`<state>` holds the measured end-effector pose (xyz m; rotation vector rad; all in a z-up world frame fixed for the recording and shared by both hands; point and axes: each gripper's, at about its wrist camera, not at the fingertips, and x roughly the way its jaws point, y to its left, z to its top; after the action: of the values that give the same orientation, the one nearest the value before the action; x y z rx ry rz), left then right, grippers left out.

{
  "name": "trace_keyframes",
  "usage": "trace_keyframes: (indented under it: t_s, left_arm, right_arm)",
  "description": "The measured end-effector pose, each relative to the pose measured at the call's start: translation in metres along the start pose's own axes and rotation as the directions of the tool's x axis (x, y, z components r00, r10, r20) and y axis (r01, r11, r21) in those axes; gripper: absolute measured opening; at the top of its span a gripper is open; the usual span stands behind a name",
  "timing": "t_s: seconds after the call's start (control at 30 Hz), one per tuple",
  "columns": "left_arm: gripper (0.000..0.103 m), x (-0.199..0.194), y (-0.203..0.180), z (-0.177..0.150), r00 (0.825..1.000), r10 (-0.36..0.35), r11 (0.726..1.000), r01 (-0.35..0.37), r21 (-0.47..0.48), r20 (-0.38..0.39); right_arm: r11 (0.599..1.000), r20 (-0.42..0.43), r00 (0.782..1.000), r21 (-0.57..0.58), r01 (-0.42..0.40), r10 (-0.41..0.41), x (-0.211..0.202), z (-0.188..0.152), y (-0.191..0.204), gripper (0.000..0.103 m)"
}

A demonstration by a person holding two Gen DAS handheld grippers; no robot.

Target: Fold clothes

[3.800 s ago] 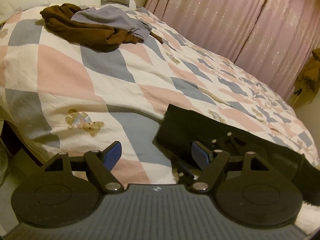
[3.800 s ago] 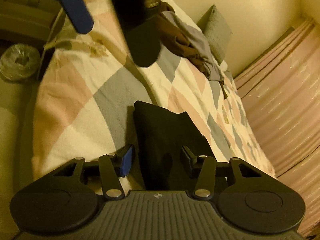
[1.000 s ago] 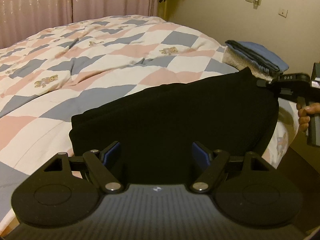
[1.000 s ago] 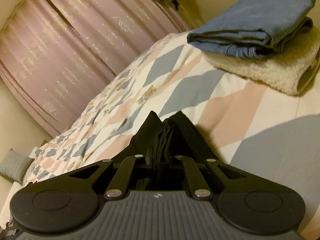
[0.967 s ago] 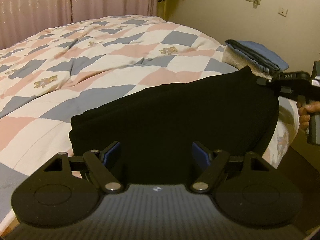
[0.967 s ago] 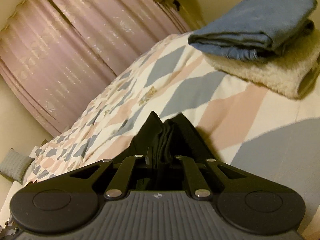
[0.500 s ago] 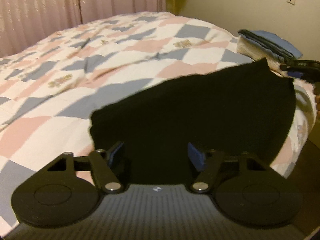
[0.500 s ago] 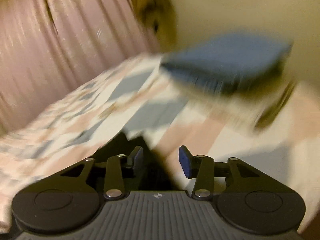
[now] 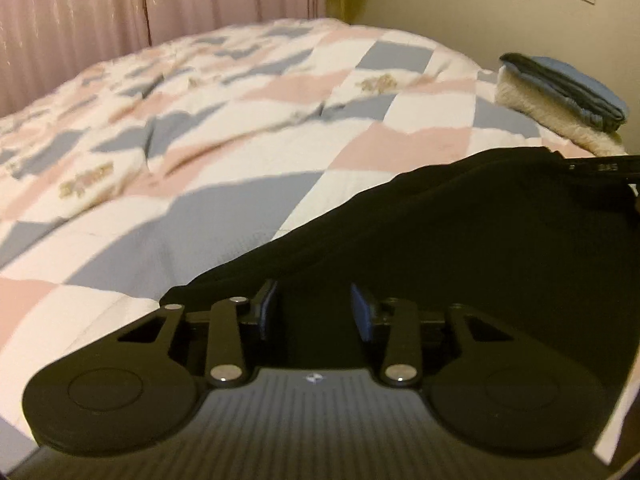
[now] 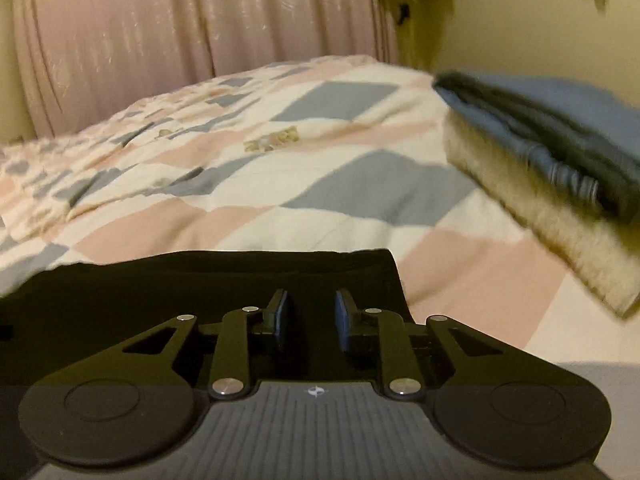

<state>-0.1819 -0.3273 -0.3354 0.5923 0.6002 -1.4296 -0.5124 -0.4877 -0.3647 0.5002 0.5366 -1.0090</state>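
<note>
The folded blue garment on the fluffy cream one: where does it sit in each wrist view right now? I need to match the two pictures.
Left wrist view: the folded blue garment sits at the far right edge, small, atop the fluffy cream garment.
Right wrist view: the same stack fills the right side, blue over cream, larger and blurred.
Shared landmark: the pink curtain behind the checked quilt.

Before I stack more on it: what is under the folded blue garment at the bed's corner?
A folded cream fleecy blanket lies under the blue garment, resting on the checked quilt. Anything beneath the blanket is covered.
</note>
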Motion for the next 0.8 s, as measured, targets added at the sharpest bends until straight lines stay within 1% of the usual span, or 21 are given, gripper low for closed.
trace_keyframes:
  t_s: [0.1,0.17,0.23,0.27,0.3,0.37,0.4,0.47,0.5,0.57,0.6,0.63,0.7,0.77,0.8]
  left_arm:
    - [0.034,-0.015,0.002,0.000,1.000,0.020,1.000,-0.020,-0.007,0.013]
    - [0.034,-0.026,0.003,0.000,0.999,0.033,0.999,-0.033,-0.011,0.022]
    - [0.035,-0.052,-0.001,-0.008,0.998,0.054,0.998,-0.053,-0.020,0.031]
    - [0.036,-0.064,-0.003,-0.013,0.997,0.068,0.998,-0.067,-0.019,0.031]
    - [0.036,-0.075,-0.009,-0.021,0.997,0.066,0.998,-0.066,-0.011,0.037]
    - [0.038,-0.096,-0.021,-0.038,0.997,0.062,0.998,-0.062,0.005,0.047]
    - [0.039,-0.099,-0.023,-0.041,0.997,0.066,0.998,-0.066,0.003,0.044]
    - [0.043,-0.104,-0.027,-0.048,0.997,0.074,0.997,-0.074,0.000,0.038]
    - [0.043,-0.106,-0.029,-0.052,0.996,0.078,0.997,-0.078,-0.001,0.035]
    - [0.043,-0.111,-0.033,-0.059,0.996,0.086,0.996,-0.086,-0.004,0.029]
    - [0.042,-0.114,-0.035,-0.063,0.996,0.090,0.996,-0.090,-0.005,0.026]
    - [0.039,-0.116,-0.037,-0.066,0.995,0.094,0.996,-0.094,-0.007,0.023]
    - [0.039,-0.121,-0.041,-0.073,0.995,0.102,0.995,-0.102,-0.010,0.017]
    - [0.038,-0.126,-0.045,-0.080,0.994,0.110,0.994,-0.109,-0.012,0.011]
    - [0.038,-0.129,-0.047,-0.084,0.994,0.113,0.993,-0.113,-0.014,0.008]
  right_arm:
    - [1.000,0.035,0.999,0.023,0.016,-0.016,-0.016,0.000,0.002,0.024]
    - [0.998,0.087,0.996,0.050,0.031,-0.035,-0.039,-0.003,0.003,0.025]
    - [0.999,0.129,0.991,0.047,0.020,-0.026,-0.066,-0.011,0.006,0.026]
    - [0.999,0.137,0.990,0.032,0.023,-0.027,-0.076,-0.016,0.009,0.026]
    - [1.000,0.145,0.989,0.017,0.025,-0.027,-0.086,-0.021,0.013,0.027]
    - [0.999,0.141,0.989,-0.026,0.047,-0.043,-0.098,-0.032,0.018,0.027]
    - [0.996,0.121,0.991,-0.055,0.072,-0.065,-0.096,-0.040,0.019,0.027]
    - [0.990,0.068,0.992,-0.092,0.109,-0.103,-0.088,-0.050,0.016,0.019]
    - [0.991,0.063,0.992,-0.080,0.109,-0.104,-0.089,-0.050,0.015,0.019]
    - [0.992,0.065,0.992,-0.058,0.111,-0.107,-0.093,-0.050,0.015,0.019]
    - [0.992,0.089,0.990,-0.054,0.113,-0.107,-0.101,-0.047,0.018,0.022]
    - [0.992,0.112,0.988,-0.049,0.114,-0.108,-0.108,-0.045,0.021,0.025]
    - [0.993,0.146,0.983,-0.036,0.115,-0.109,-0.118,-0.043,0.024,0.029]
    - [0.994,0.134,0.985,-0.015,0.109,-0.106,-0.118,-0.046,0.023,0.030]
    - [0.994,0.109,0.988,-0.007,0.107,-0.105,-0.113,-0.049,0.022,0.030]
